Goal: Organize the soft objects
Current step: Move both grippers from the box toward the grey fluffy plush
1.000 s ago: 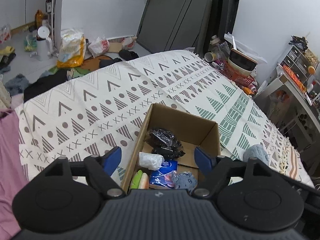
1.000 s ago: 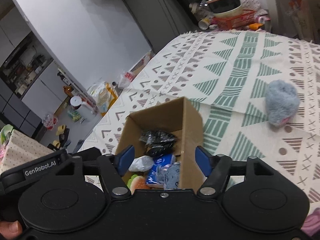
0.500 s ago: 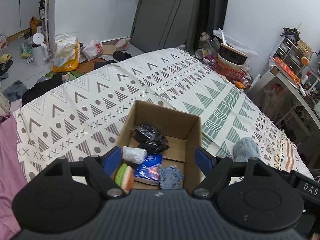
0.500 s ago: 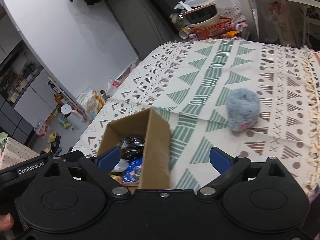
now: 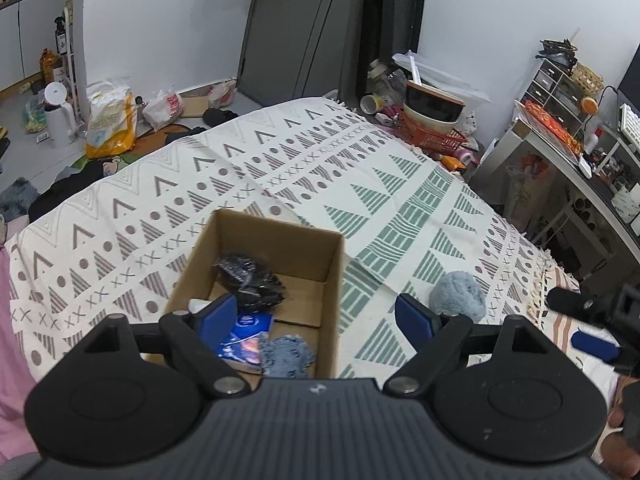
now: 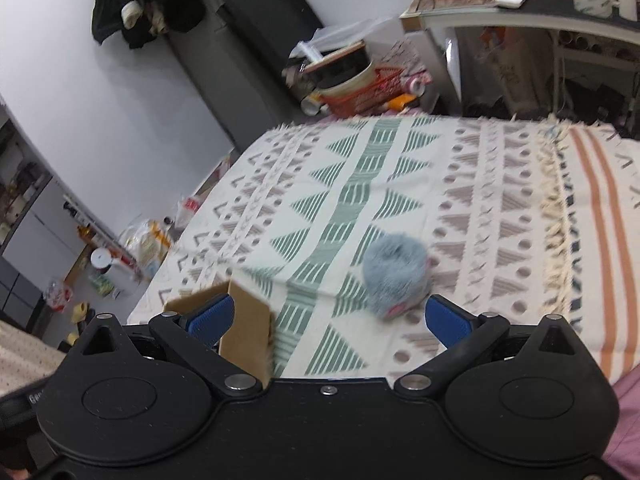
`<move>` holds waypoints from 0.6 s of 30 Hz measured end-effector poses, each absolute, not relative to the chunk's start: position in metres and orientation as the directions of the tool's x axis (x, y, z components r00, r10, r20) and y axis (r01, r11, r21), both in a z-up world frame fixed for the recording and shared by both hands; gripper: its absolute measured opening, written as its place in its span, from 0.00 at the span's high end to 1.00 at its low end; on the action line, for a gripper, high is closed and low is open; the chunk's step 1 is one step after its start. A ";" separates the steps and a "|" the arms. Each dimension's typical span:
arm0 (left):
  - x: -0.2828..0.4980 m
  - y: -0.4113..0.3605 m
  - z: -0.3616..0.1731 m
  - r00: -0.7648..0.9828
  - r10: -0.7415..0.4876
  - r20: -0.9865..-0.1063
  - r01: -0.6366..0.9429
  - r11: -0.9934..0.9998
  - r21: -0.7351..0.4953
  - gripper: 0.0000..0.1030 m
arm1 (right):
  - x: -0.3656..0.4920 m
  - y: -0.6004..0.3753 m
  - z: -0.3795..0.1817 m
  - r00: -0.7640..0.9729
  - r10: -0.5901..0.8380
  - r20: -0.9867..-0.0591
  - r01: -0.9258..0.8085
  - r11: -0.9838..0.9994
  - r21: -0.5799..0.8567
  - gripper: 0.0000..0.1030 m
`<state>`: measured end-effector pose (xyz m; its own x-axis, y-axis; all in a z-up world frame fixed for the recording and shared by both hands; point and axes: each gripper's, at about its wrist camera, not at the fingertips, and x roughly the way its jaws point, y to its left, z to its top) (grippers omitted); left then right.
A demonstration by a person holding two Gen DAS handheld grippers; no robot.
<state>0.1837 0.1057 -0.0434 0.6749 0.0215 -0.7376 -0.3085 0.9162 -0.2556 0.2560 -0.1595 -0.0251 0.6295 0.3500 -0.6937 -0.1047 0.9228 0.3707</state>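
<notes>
Surface: patterned blanket spread over the bed, cream with grey and green triangles, fringe along its far edge.
Container: cardboard box standing open on the blanket, directly below my left tongs; in the right wrist view only 1 corner of it shows, at lower left.
Box contents: black crinkled bundle toward the back; blue packet and grey-blue knitted piece toward the front, touching each other; a white item beside the packet is mostly hidden by my left finger.
Loose item: fluffy grey-blue ball lying on the blanket outside the box, well apart from its right wall; same ball in the left wrist view. A small pink patch shows on its near side.
Left tongs: my jaws stand wide apart and hold nothing; they hang over the front half of the box.
Right tongs: my jaws stand wide apart and hold nothing; the ball lies just ahead of the gap, nearer the right finger, not touching it.
Image quality: right wrist view is motion-blurred, so finer detail on the ball cannot be read.
Surroundings: orange basket with a dark bowl on the floor beyond the bed.
</notes>
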 end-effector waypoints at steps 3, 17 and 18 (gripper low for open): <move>0.191 0.098 -0.042 0.674 0.019 -0.739 -0.304 0.918 -0.253 0.17 | 0.266 -0.173 -0.020 0.645 0.343 -0.683 -0.091 0.922 0.377 0.00; 0.238 0.052 -0.046 0.663 0.009 -0.748 -0.253 0.944 -0.213 0.17 | 0.299 -0.202 -0.053 0.690 0.246 -0.680 -0.054 0.955 0.291 0.00; 0.242 0.050 -0.049 0.658 0.008 -0.753 -0.248 0.947 -0.206 0.17 | 0.301 -0.205 -0.061 0.684 0.242 -0.688 -0.047 0.956 0.291 0.00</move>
<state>0.2423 0.0496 -0.0488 0.6577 0.0081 -0.7532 -0.2478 0.9466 -0.2062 0.3010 -0.2048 -0.0607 0.6841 0.2425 -0.6879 -0.0466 0.9557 0.2905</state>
